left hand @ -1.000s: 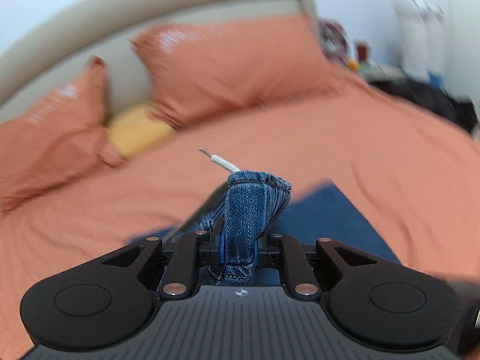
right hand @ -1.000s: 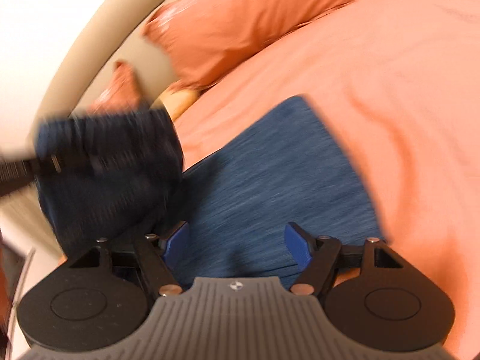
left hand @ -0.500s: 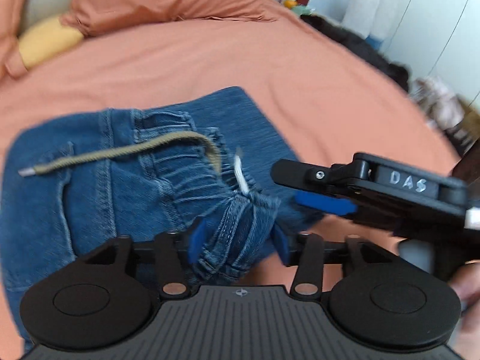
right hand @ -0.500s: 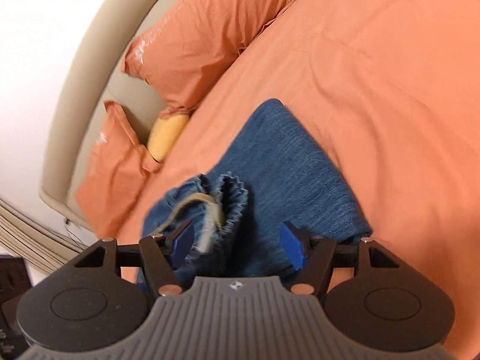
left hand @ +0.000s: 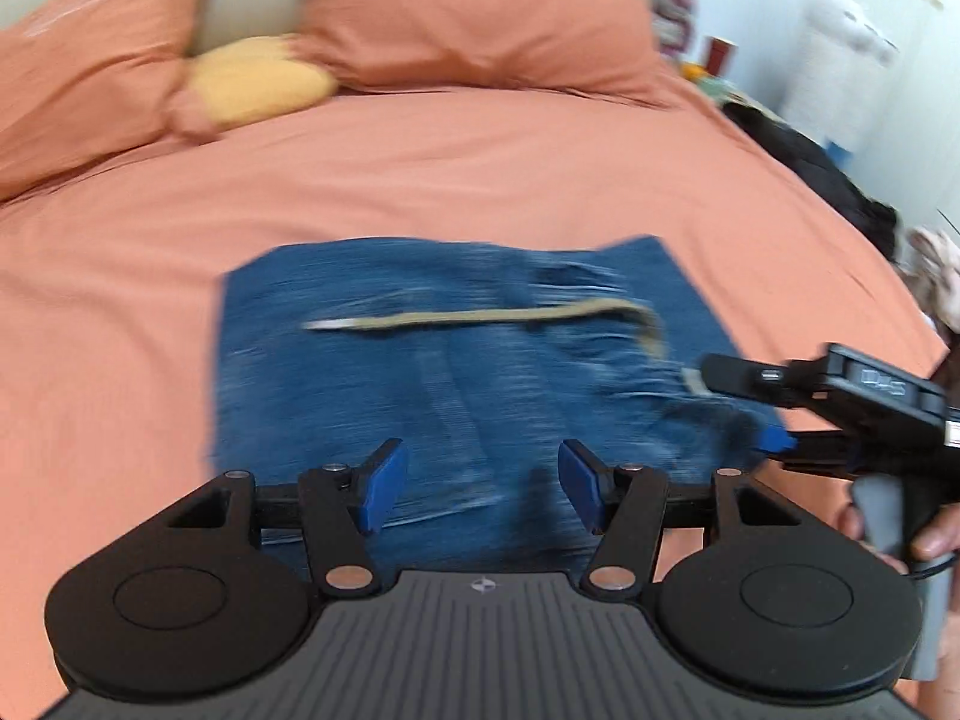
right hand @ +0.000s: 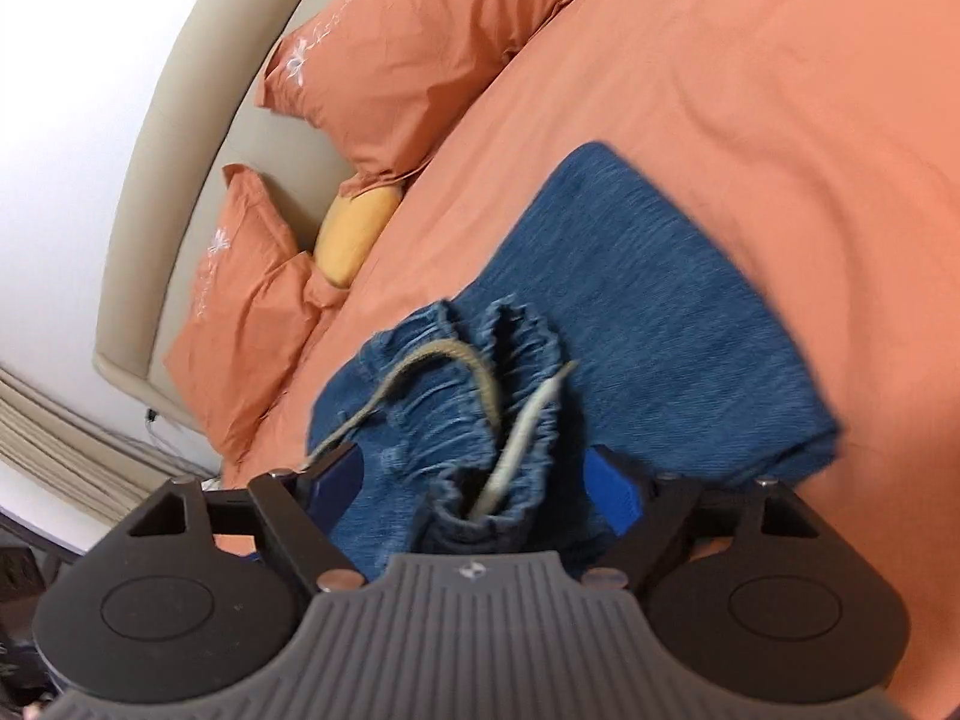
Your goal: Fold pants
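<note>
**Fold laid down, both grippers let go**

Now, at lower centre of the left view, my left gripper (left hand: 477, 492) has just spread its jaws wide, nothing between them. The pants (left hand: 456, 372) lie folded mid-frame on the bed (left hand: 420, 180), drawstring (left hand: 480, 318) across the top. At the right edge my right gripper (left hand: 750, 408) hovers at the bunched waistband (right hand: 480, 420); its jaws, too, have just been opening, denim between but unpinched. Next, I reckon: flatten that waistband, tuck the cord.
</note>
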The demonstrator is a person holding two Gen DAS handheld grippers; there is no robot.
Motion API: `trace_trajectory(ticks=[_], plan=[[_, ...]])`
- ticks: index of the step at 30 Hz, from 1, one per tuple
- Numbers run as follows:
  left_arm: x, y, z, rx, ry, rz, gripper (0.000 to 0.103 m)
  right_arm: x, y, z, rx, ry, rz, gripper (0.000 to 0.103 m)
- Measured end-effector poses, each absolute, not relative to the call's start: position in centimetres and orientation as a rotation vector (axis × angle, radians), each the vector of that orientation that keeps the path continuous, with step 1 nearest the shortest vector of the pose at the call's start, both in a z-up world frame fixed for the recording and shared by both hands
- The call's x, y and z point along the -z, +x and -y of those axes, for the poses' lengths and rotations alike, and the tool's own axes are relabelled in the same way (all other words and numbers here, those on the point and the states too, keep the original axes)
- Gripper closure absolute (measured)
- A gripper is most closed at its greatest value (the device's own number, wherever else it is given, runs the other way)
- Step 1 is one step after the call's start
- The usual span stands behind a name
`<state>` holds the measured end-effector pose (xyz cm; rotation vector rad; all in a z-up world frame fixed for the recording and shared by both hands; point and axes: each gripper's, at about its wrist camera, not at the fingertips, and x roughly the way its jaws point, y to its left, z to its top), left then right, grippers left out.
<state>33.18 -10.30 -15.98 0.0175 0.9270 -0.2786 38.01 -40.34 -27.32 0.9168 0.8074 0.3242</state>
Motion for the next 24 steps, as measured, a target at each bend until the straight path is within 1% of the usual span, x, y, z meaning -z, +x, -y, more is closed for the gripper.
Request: trace_trajectory(ticks=[3, 4, 5, 7, 11, 13, 15, 17, 18, 20, 21, 22, 24], plan=[[16.0, 33.4, 7.7, 0.194, -0.016, -0.928, 0.035, 27.3, 38.8, 38.7, -0.351, 0.868, -0.828, 0.026], [16.1, 33.7, 7.0, 0.177, -0.033, -0.934, 0.035, 27.1, 38.9, 38.0, -0.339, 0.825, -0.833, 0.029], [16.2, 33.7, 6.2, 0.161, -0.049, -0.939, 0.035, 27.0, 39.0, 37.3, -0.326, 0.78, -0.833, 0.037], [16.4, 33.5, 4.9, 0.134, -0.068, -0.944, 0.035, 26.7, 39.0, 36.1, -0.291, 0.672, -0.83, 0.048], [16.8, 33.0, 2.9, 0.114, -0.075, -0.961, 0.036, 26.3, 38.9, 34.3, -0.28, 0.507, -0.815, 0.058], [16.9, 32.6, 2.1, 0.123, -0.071, -0.957, 0.036, 25.7, 39.4, 34.0, -0.283, 0.46, -0.832, 0.059], [16.9, 32.4, 1.5, 0.134, -0.073, -0.946, 0.036, 24.9, 40.6, 33.6, -0.305, 0.387, -0.883, 0.059], [17.0, 32.3, 0.7, 0.148, -0.096, -0.94, 0.036, 24.6, 42.6, 33.9, -0.339, 0.364, -0.973, 0.053], [17.1, 32.3, 0.4, 0.152, -0.114, -0.941, 0.036, 24.7, 43.7, 34.4, -0.35, 0.393, -1.029, 0.051], [17.1, 32.2, -0.3, 0.166, -0.151, -0.941, 0.036, 25.2, 45.9, 35.2, -0.382, 0.483, -1.141, 0.041], [17.1, 32.1, -0.7, 0.175, -0.165, -0.939, 0.036, 25.5, 46.9, 35.5, -0.382, 0.516, -1.187, 0.041], [17.0, 32.0, -0.9, 0.183, -0.177, -0.937, 0.036, 25.8, 47.8, 35.7, -0.376, 0.537, -1.229, 0.038], [16.9, 31.8, -1.5, 0.199, -0.193, -0.928, 0.036, 26.3, 49.1, 35.8, -0.362, 0.567, -1.287, 0.036]])
